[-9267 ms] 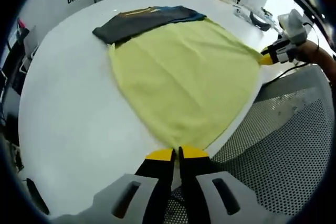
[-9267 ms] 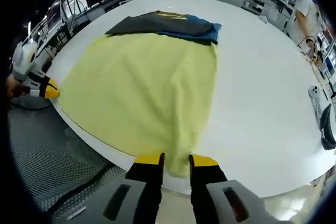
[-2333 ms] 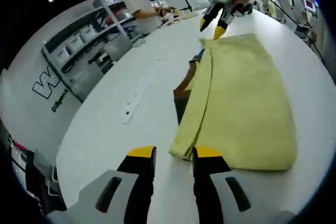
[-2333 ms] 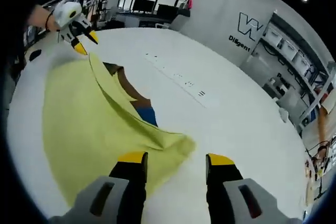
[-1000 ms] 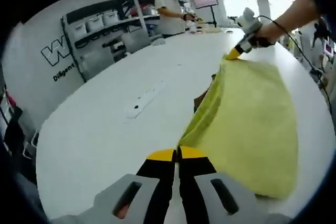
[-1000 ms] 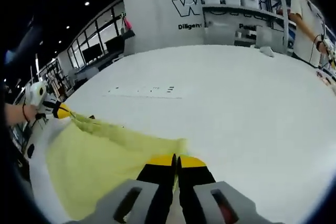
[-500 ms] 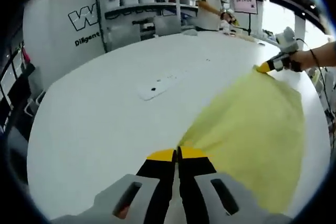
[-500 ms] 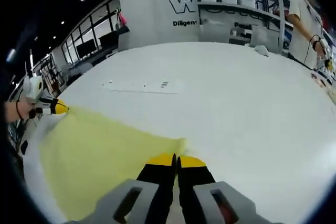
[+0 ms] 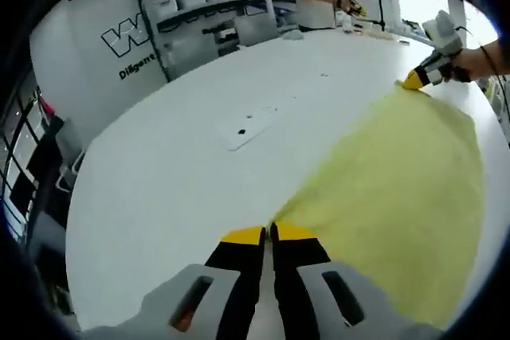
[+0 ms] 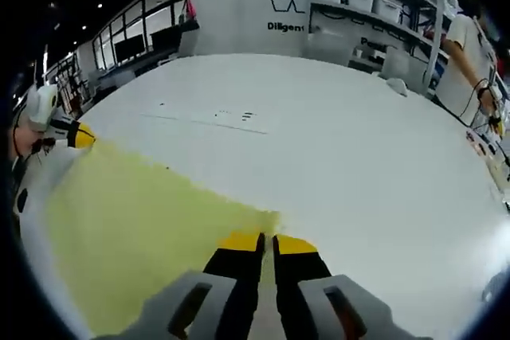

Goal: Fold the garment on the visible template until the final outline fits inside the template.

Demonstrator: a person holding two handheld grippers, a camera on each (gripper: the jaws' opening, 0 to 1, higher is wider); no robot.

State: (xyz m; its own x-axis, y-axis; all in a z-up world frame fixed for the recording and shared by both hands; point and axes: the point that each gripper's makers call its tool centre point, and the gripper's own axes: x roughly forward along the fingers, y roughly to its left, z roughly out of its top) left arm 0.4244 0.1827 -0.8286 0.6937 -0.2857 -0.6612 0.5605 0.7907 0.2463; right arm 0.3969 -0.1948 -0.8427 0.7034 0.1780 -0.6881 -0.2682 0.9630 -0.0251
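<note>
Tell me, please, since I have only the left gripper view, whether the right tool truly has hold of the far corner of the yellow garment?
Observer: Yes. In the right gripper view, the right tool has its jaws shut together on a corner of the yellow garment.
Operator: Thank you. How does my left tool look from that side?
Observer: The left tool sits at the opposite corner of the garment, close to the rim of the white table.
Operator: Is the cloth edge between the two tools straight?
Observer: It runs almost straight from tool to tool and looks flat on the table. It stops short of a row of small dark marks on the tabletop.
</note>
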